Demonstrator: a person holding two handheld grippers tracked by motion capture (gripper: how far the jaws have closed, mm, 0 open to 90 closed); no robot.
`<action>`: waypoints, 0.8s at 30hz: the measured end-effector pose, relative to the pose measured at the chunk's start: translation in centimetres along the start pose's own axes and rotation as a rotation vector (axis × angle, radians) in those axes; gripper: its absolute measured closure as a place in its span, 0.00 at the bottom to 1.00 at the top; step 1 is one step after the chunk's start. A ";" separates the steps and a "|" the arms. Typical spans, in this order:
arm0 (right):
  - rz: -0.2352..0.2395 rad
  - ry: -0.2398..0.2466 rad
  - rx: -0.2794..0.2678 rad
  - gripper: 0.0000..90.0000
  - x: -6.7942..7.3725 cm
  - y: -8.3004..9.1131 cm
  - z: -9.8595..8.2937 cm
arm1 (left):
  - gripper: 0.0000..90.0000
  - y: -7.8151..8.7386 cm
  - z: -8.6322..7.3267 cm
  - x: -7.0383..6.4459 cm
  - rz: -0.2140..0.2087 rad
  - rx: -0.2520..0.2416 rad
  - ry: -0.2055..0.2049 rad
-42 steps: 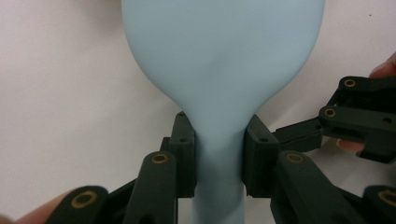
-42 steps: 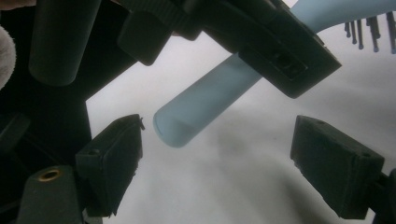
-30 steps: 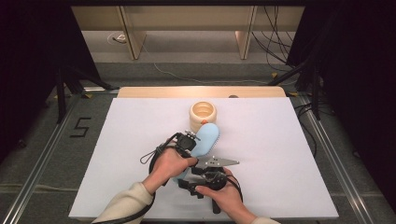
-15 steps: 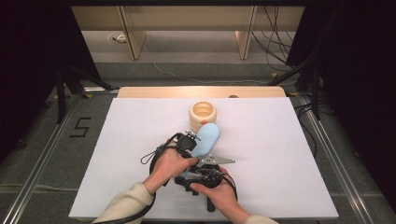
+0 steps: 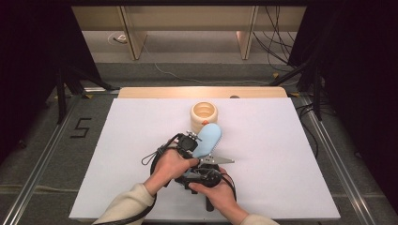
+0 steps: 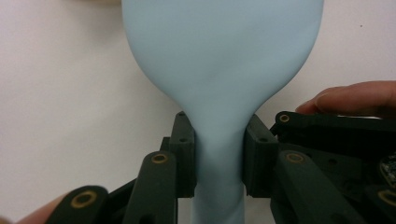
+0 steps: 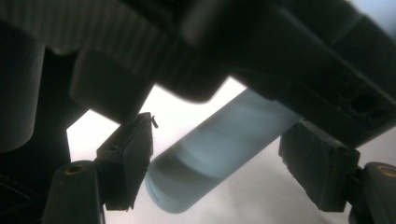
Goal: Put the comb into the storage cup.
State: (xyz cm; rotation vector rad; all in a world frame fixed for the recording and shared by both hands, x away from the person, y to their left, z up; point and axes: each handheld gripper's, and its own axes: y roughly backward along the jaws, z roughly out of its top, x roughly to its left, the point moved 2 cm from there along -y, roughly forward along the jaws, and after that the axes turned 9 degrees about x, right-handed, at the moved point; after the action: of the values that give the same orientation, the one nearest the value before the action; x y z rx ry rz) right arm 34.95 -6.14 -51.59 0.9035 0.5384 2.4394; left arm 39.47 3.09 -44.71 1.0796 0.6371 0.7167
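The high view is evenly lit from above, its flat white worktop [image 5: 291, 154] bright and the surrounding floor and side areas sunk in near black; shadows are faint. In the left gripper view the pale blue, smooth rubbery spatula [image 6: 219, 70] is softly lit and slightly unfocused; the right gripper view is backlit, its near black parts blurred into dark silhouettes.

Right tongs [image 5: 202, 165] closer beneath spatula [image 5: 208, 139].

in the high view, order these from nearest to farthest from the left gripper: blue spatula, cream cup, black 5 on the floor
1. blue spatula: clamped by its neck in the left gripper, its blade pointing away from the person.
2. cream cup: just beyond the spatula's blade, toward the table's far edge.
3. black 5: on the floor, off the table's left side.
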 end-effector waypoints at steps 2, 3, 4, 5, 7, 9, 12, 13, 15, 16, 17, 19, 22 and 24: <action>-0.002 -0.001 -0.001 0.32 0.0 0.0 0.0 | 0.77 0.0 0.0 0.0 -0.001 0.000 0.001; -0.002 -0.001 -0.001 0.32 0.0 0.0 0.0 | 0.77 0.0 0.0 0.0 -0.001 0.000 0.001; -0.004 -0.003 -0.005 0.34 0.0 0.0 0.0 | 0.77 0.0 0.0 0.0 -0.002 0.000 0.001; -0.004 -0.003 -0.005 0.34 0.0 0.0 0.0 | 0.77 0.0 0.0 0.0 -0.002 0.000 0.001; -0.005 -0.005 -0.007 0.35 0.0 0.0 0.0 | 0.77 0.1 0.0 0.0 -0.003 -0.001 0.000; -0.002 -0.011 -0.007 0.38 0.0 -0.1 0.0 | 0.77 0.1 0.0 -0.1 -0.005 -0.002 -0.003; 0.001 -0.015 -0.007 0.39 0.0 -0.1 0.0 | 0.77 0.1 0.0 0.0 -0.006 -0.003 -0.004; 0.000 -0.016 -0.006 0.40 0.0 -0.1 0.0 | 0.77 0.1 0.0 -0.1 -0.006 -0.005 -0.002; 0.001 -0.017 -0.006 0.40 0.0 -0.1 0.0 | 0.77 0.0 0.0 0.0 -0.008 -0.004 -0.006; 0.002 -0.020 -0.006 0.41 0.0 -0.1 0.0 | 0.77 0.0 0.0 -0.1 -0.008 -0.006 -0.007; 0.001 -0.021 -0.006 0.41 0.0 -0.1 0.0 | 0.77 -0.1 0.0 -0.1 -0.007 -0.005 -0.010; 0.001 -0.024 -0.008 0.41 -0.1 -0.2 -0.1 | 0.77 -0.1 0.0 -0.1 -0.007 -0.004 -0.011; 0.002 -0.026 -0.008 0.43 -0.1 -0.2 -0.1 | 0.77 0.0 0.0 -0.1 -0.008 -0.006 -0.008; 0.004 -0.030 -0.009 0.43 -0.1 -0.2 0.0 | 0.77 0.0 0.0 -0.1 -0.009 -0.007 -0.007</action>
State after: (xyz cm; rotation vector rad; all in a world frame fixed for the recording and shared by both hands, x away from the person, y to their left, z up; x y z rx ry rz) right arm 35.03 -6.07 -51.75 0.9363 0.5154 2.4261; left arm 39.42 3.02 -44.73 1.0720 0.6329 0.7071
